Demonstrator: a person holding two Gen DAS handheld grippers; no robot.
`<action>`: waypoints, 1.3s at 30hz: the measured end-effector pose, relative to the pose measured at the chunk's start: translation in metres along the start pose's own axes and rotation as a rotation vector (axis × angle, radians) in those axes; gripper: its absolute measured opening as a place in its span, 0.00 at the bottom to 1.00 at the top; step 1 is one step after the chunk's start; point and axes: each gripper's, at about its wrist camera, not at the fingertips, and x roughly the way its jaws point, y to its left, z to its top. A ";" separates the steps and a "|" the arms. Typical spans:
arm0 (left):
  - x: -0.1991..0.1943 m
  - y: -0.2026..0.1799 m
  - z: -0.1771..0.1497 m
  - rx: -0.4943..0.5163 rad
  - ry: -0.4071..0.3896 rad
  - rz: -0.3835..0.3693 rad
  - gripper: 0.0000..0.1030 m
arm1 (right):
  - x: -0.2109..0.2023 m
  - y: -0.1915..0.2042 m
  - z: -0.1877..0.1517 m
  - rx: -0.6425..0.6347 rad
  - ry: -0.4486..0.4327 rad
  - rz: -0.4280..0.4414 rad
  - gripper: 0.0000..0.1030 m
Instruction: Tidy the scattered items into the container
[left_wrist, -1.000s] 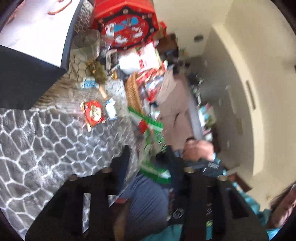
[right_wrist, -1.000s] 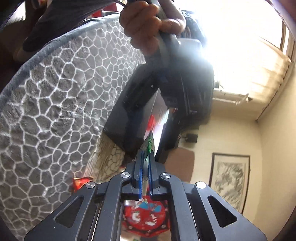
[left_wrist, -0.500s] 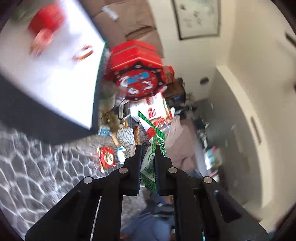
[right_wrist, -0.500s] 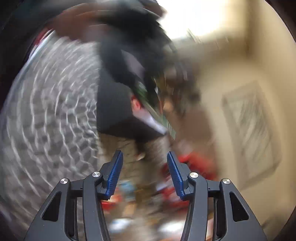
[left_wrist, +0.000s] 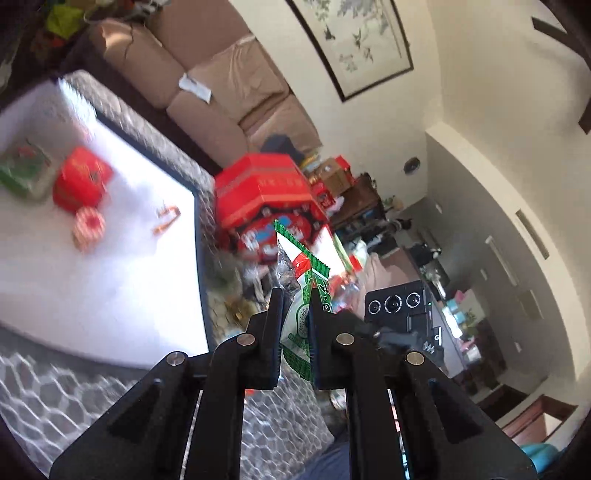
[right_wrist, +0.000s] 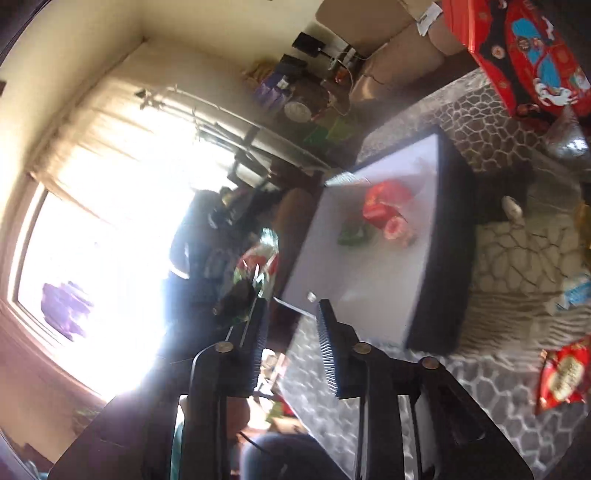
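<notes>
Pinching a green-and-white snack packet between nearly shut jaws, the left gripper holds it right of the white-lined container, while the right gripper, empty, is narrowing its jaws.

Black-walled, white-floored rectangular container at two o'clock, red and green packets inside, on grey hexagon-patterned cloth.

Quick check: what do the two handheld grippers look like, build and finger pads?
Both are black plastic frames with triangular cut-outs and round silver bolt heads along the finger arms. The left gripper has plain black fingers. The right gripper has fingers with ribbed, serrated inner pads. Its camera housing, seen from the left wrist, is black with three round lenses.
</notes>
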 end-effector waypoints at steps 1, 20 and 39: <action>-0.004 0.003 0.011 0.004 -0.014 0.018 0.11 | 0.008 0.004 0.010 0.004 0.002 0.016 0.34; -0.023 0.145 0.175 -0.029 0.033 0.440 0.65 | 0.260 -0.059 0.132 0.129 0.118 -0.015 0.03; -0.030 0.160 0.180 0.080 0.013 0.560 0.65 | 0.351 -0.088 0.109 -0.097 0.215 -0.678 0.10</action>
